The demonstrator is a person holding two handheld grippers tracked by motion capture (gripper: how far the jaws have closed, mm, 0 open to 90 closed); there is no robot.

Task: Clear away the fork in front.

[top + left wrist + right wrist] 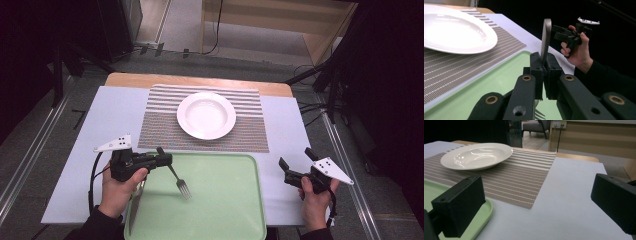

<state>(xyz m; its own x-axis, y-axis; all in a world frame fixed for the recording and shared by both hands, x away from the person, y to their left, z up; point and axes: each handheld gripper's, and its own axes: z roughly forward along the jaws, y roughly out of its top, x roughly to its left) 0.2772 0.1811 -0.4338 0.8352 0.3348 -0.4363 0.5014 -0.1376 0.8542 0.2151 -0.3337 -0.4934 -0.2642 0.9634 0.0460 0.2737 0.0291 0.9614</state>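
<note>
My left gripper (pixel 162 160) is shut on the handle of a metal fork (pixel 178 180). The fork hangs slanted over the green tray (pixel 225 205), tines pointing down and right. In the left gripper view the fork handle (pixel 546 37) rises between the closed jaws of that gripper (pixel 545 72), and the tines show below them. My right gripper (pixel 297 159) is open and holds nothing; it hovers over the pale table cover right of the tray. Its own view shows the jaws of the gripper (pixel 537 205) wide apart. A white deep plate (pixel 206 115) rests on a striped placemat (pixel 160 120).
The plate (pixel 476 155) and placemat (pixel 524 177) lie beyond the tray corner (pixel 481 220). A slim pale utensil, perhaps a knife (pixel 138 192), lies at the tray's left edge by the left hand. The right hand and its gripper (pixel 566 35) appear in the left gripper view.
</note>
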